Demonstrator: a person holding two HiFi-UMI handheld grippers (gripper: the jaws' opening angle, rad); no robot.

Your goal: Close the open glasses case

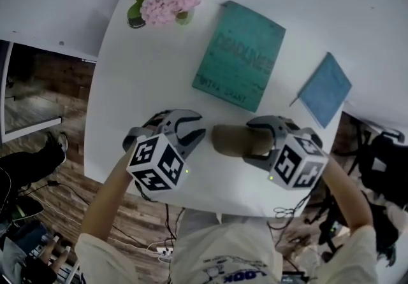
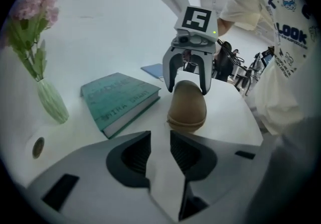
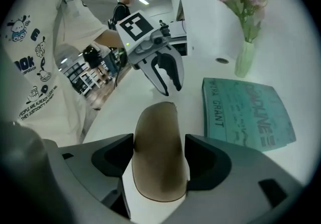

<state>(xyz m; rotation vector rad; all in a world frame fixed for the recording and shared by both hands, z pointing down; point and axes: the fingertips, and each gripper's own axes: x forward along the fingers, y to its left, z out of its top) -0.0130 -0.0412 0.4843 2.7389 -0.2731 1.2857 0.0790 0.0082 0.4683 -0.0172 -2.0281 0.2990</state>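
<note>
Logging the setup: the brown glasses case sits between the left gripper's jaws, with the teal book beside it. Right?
No: the glasses case sits between the jaws of the right gripper, not the left gripper, which is empty. The right gripper view shows it. The teal book is beside it.

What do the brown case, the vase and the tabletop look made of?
Glasses case: matte brown, leather or faux leather by its soft sheen and edge seam; can't tell which. Vase: pale green glass, translucent, probably. Tabletop: smooth white, likely laminate or painted board; faint gloss, no grain.
</note>
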